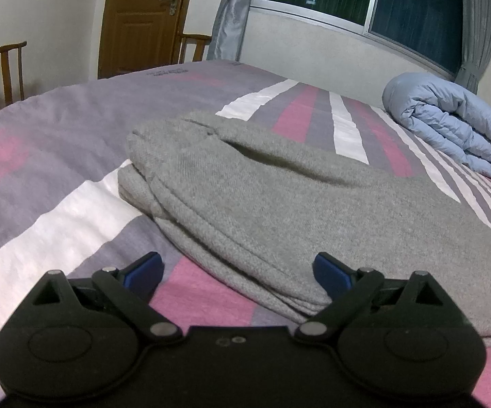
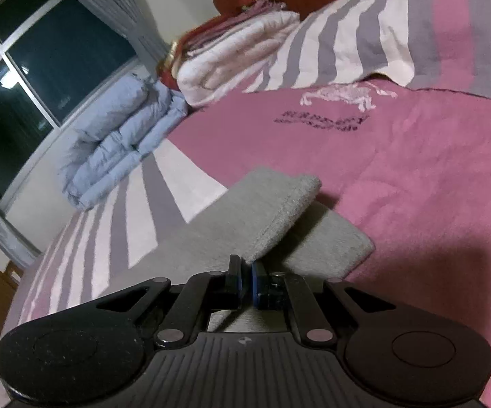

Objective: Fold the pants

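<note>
Right gripper, jaws clamped on a grey pants cuff, lifting it to fold; left gripper spread wide, empty, over the folded waist on the striped bedspread.

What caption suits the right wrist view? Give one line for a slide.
Right gripper, jaws shut on a lifted fold of the gray pants, over the pink and striped bedspread.

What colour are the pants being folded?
Plain grey pants, clearest in the left wrist view.
</note>
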The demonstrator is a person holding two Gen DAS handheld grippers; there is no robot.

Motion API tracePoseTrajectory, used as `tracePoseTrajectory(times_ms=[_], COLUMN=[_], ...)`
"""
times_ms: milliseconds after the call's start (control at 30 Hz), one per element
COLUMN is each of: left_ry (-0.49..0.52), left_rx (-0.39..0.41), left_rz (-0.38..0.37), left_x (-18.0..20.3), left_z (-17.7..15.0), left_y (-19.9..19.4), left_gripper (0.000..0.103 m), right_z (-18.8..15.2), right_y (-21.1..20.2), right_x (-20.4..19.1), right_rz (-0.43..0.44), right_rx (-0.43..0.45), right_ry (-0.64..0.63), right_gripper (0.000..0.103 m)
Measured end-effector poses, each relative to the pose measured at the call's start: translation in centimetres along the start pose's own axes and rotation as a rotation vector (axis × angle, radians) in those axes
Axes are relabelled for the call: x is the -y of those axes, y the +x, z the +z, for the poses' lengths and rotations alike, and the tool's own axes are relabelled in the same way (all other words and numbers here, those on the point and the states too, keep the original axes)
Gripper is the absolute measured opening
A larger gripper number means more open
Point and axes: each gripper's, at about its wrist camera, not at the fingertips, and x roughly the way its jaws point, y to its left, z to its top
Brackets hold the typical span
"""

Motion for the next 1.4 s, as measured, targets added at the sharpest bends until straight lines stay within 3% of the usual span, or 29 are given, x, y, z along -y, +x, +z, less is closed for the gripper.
tracePoseTrajectory(times_ms=[233,367,400,467,733,867,933,967,1000,1100,1167,1267,1400], left_ry=[-0.004,-0.006,-0.007,-0.007,0.002,-0.044,-0.085,-0.106,-0.133,-0.206,-0.225,-0.214,-0.180], left_rx=[-0.003,-0.003,-0.003,-0.003,0.011,0.019,0.037,0.046,0.056,0.056,0.058,0.086,0.060], left_rz=[-0.003,-0.003,-0.004,-0.005,0.013,-0.005,-0.007,-0.003,-0.001,-0.012,-0.040,-0.073,-0.040], left_x=[0.0,0.1,0.1,0.1,0.1,-0.6,-1.4,-1.9,-2.5,-4.1,-4.8,-4.8,-4.4], left_z=[0.0,0.0,0.0,-0.1,0.3,0.6,0.9,1.0,1.1,1.3,1.9,2.9,4.6], left_y=[0.0,0.0,0.0,0.0,-0.6,-1.2,-1.9,-2.2,-2.6,-2.7,-2.4,-2.2,-0.5], left_gripper=[0.090,0.090,0.090,0.090,0.090,0.086,0.081,0.076,0.075,0.069,0.054,0.052,0.052], right_z=[-0.2,-0.6,-0.7,-0.5,-0.1,-0.1,-0.2,-0.3,-0.4,-0.6,-0.6,-0.5,-0.5], right_y=[-1.3,-1.2,-1.7,-2.3,-3.1,-2.2,-1.9,-2.0,-2.1,-2.2,-2.2,-2.2,-2.3], right_x=[0.1,1.7,1.9,2.3,4.7,4.8,4.4,4.2,3.9,3.0,2.8,2.8,2.8], right_rz=[-0.003,-0.023,-0.026,-0.030,0.047,0.059,0.059,0.068,0.084,0.095,0.102,0.109,0.113], right_rx=[0.001,0.001,0.015,0.035,0.069,0.050,0.044,0.053,0.069,0.072,0.077,0.077,0.080], right_ry=[0.018,0.091,0.097,0.085,0.170,0.213,0.211,0.208,0.197,0.146,0.138,0.142,0.131], right_gripper=[0.006,0.006,0.001,0.001,0.002,0.003,0.032,0.061,0.070,0.070,0.070,0.070,0.070])
